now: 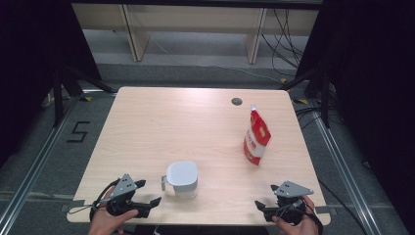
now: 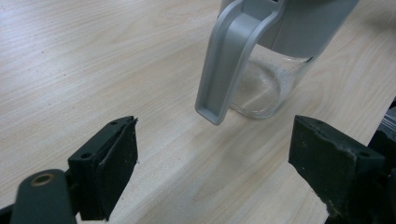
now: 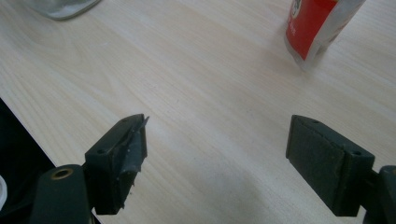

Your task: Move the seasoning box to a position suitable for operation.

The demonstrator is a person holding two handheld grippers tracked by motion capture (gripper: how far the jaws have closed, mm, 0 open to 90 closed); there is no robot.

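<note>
High view: nothing begun yet. Left gripper and right gripper at lower edge, jaws wide, empty. Jug at lower centre, untouched; pouch upright at right, well apart.

the left gripper hovers with its black jaws spread wide over the pale wooden table, nothing between them; just ahead stands a clear glass jug with a grey plastic handle.
</note>
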